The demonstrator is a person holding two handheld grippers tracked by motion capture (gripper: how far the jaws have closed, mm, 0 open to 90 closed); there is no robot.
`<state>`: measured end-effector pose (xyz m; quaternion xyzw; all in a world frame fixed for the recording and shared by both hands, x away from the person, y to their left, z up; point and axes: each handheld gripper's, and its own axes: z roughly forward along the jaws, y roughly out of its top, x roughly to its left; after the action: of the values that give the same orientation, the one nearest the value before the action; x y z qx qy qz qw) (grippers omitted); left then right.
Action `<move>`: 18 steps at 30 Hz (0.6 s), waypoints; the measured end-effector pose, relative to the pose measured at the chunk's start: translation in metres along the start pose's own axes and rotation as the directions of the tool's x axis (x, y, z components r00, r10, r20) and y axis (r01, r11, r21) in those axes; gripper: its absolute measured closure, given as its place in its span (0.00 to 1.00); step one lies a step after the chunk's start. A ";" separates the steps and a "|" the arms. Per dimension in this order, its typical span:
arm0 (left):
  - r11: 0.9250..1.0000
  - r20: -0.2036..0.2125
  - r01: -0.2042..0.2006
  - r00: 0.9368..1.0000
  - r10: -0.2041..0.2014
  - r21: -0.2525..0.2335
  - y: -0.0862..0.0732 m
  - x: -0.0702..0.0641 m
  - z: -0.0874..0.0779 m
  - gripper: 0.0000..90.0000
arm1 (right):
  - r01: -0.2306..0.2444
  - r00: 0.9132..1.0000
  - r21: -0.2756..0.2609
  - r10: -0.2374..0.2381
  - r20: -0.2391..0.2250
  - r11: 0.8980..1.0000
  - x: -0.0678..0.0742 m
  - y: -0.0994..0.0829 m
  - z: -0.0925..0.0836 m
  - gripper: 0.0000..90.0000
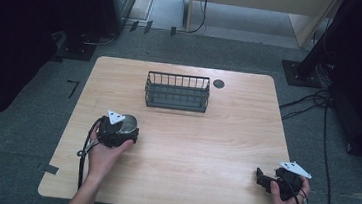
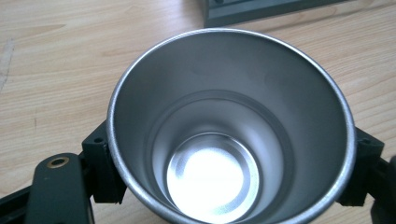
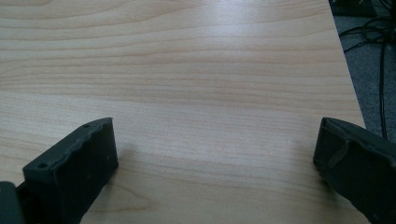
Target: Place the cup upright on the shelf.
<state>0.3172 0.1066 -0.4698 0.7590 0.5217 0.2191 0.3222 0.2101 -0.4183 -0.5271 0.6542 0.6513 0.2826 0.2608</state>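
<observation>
The left gripper (image 1: 125,127) clamps both jaws against the sides of the metal cup (image 2: 229,126), which stands upright on the table (image 1: 204,149) near and to the left of the wire basket (image 1: 177,91). The right gripper (image 1: 262,178) rests far right of the basket, jaws spread wide over bare wood.

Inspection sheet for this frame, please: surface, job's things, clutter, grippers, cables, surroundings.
Surface: wooden table, pale grain, with a dark round cable port near its far edge.
Job's things: metal cup, upright, nothing inside; dark wire basket stands apart near the far edge.
Clutter: nothing seen.
Grippers: left gripper shut on the cup, a pad on each side of its wall; right gripper open over bare wood at the table's near right corner.
Cables: one trails from each gripper; loose cables lie on the floor at right.
Surroundings: grey carpet, dark stands and furniture around the table.
</observation>
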 end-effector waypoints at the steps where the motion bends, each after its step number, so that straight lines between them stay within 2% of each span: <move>1: 1.000 0.003 0.000 1.000 0.000 -0.004 0.001 0.000 0.000 0.21 | -0.001 1.000 0.000 0.001 0.000 1.000 0.000 0.000 0.000 0.00; 15: 0.999 0.032 -0.024 0.999 0.025 -0.029 0.023 -0.005 -0.007 0.21 | 0.000 1.000 0.000 0.000 0.000 1.000 0.000 0.000 0.000 0.00; 18: 0.999 0.036 -0.041 0.998 0.041 -0.027 0.030 -0.009 -0.007 0.21 | 0.000 1.000 0.000 0.000 0.000 1.000 0.000 0.000 0.000 0.00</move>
<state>0.3289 0.0930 -0.4433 0.7692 0.4971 0.2183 0.3370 0.2101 -0.4184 -0.5271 0.6542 0.6513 0.2827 0.2607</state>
